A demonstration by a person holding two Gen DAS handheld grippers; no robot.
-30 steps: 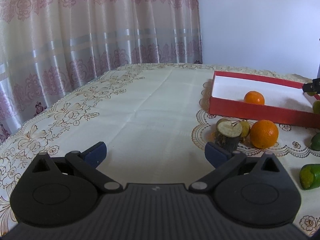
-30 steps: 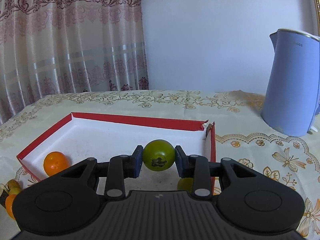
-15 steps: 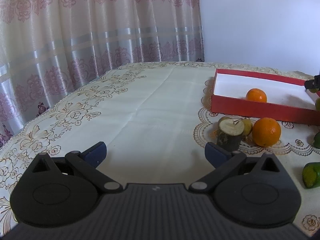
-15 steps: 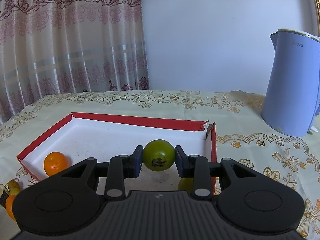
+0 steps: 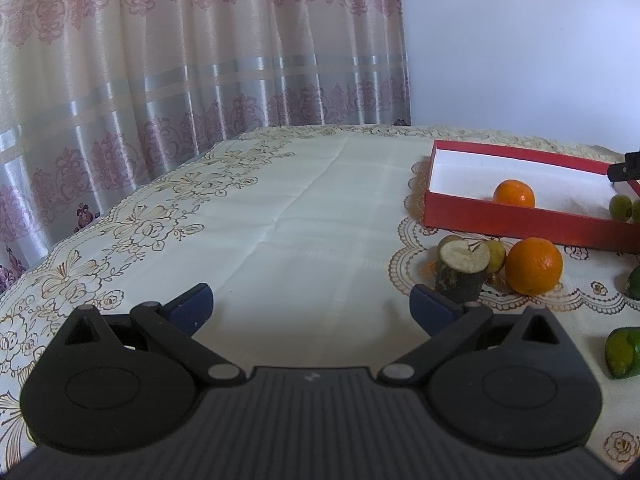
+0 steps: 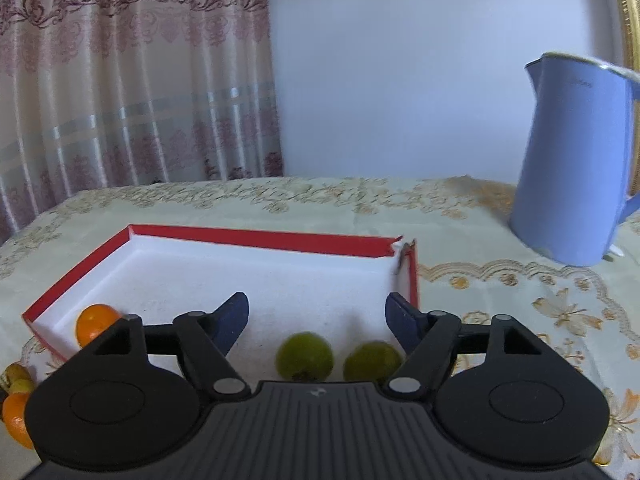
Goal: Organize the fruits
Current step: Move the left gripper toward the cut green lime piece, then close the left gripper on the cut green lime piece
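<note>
A red box (image 6: 256,237) with a white floor lies on the table. My right gripper (image 6: 316,316) hangs over its near end with the jaws opening and nothing between them. Below it a green fruit (image 6: 305,355) lies on the box floor beside a second green fruit (image 6: 372,361). A small orange (image 6: 95,322) rests in the box's left corner. In the left wrist view the box (image 5: 516,222) sits at the right with that orange (image 5: 514,194) inside. My left gripper (image 5: 310,310) stands open over bare tablecloth. A large orange (image 5: 534,266) lies in front of the box.
A blue kettle (image 6: 576,160) stands at the right rear. A cut stub (image 5: 462,268) and a small yellowish fruit (image 5: 496,255) sit by the large orange. Green fruits (image 5: 622,352) lie near the right edge. Curtains hang behind the table's left side.
My right gripper has spread its jaws and let go of the green fruit, which now lies on the box floor beside the other green fruit. The left gripper has stayed still.
</note>
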